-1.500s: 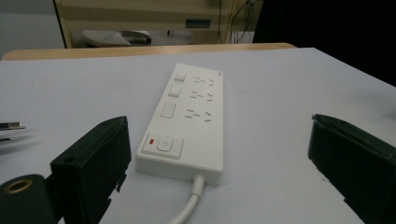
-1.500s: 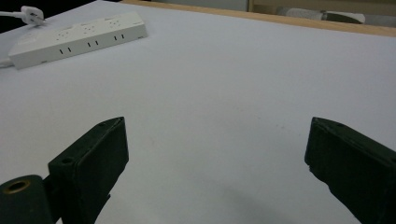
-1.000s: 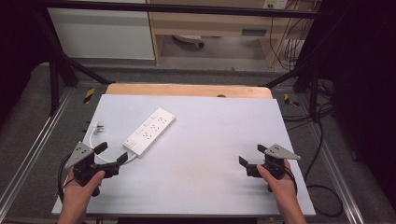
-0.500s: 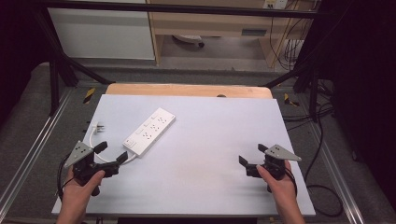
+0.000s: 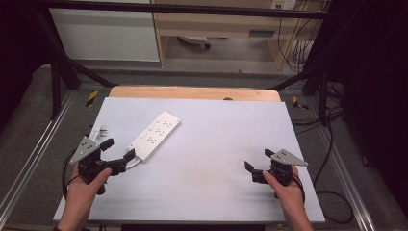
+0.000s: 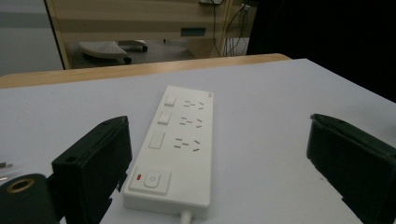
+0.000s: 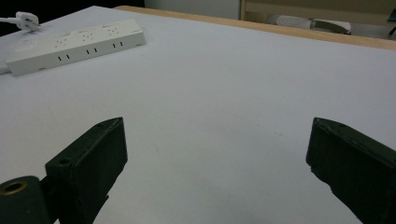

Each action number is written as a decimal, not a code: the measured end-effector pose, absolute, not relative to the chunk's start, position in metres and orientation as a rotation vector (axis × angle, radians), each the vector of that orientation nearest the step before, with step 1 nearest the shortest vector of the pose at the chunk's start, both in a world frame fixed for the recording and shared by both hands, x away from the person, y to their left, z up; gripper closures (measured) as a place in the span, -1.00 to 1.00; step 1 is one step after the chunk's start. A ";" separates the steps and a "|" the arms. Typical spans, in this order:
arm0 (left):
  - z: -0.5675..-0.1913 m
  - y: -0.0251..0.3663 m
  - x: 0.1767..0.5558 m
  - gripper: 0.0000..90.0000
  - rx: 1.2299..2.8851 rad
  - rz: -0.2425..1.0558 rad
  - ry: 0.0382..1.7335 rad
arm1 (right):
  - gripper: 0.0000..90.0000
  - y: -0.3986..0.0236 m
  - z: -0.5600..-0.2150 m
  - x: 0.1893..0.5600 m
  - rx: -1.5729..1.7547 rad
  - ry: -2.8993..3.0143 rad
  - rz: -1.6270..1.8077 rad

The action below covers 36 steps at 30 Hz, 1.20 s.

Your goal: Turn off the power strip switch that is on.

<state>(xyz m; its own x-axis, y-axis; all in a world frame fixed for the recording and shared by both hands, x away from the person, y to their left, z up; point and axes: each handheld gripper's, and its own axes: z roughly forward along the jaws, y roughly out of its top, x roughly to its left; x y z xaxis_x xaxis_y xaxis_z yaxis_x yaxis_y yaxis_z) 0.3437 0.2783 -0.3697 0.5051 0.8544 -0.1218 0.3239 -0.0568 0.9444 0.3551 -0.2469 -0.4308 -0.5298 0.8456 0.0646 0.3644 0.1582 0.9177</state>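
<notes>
A white power strip (image 5: pixel 154 135) lies flat and slantwise on the pale table (image 5: pixel 216 144), its cord end pointing toward the person's left hand (image 5: pixel 84 190). The left gripper (image 5: pixel 118 154) sits just beside that cord end with its fingers (image 6: pixel 95 163) spread wide and nothing between them; in the left gripper view the strip's switch end lies just ahead of the gap. A white plug (image 5: pixel 98 131) rests near the strip, toward the table's left edge. The right gripper (image 5: pixel 257 161) is well apart from the strip, low over bare table, its fingers (image 7: pixel 88 163) likewise spread wide and empty, held in the right hand (image 5: pixel 286 190).
</notes>
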 end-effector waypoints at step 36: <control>-0.343 0.256 0.409 -0.72 1.712 0.579 1.017 | -0.89 -0.255 -0.433 0.357 1.185 1.945 1.328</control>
<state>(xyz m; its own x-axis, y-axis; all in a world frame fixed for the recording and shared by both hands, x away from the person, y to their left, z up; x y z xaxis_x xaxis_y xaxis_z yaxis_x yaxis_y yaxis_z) 0.4089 0.2556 -0.3431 0.5284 0.8445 -0.0879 0.3552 -0.1258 0.9263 0.3566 -0.2554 -0.4331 -0.4964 0.8655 0.0673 0.3779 0.1457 0.9143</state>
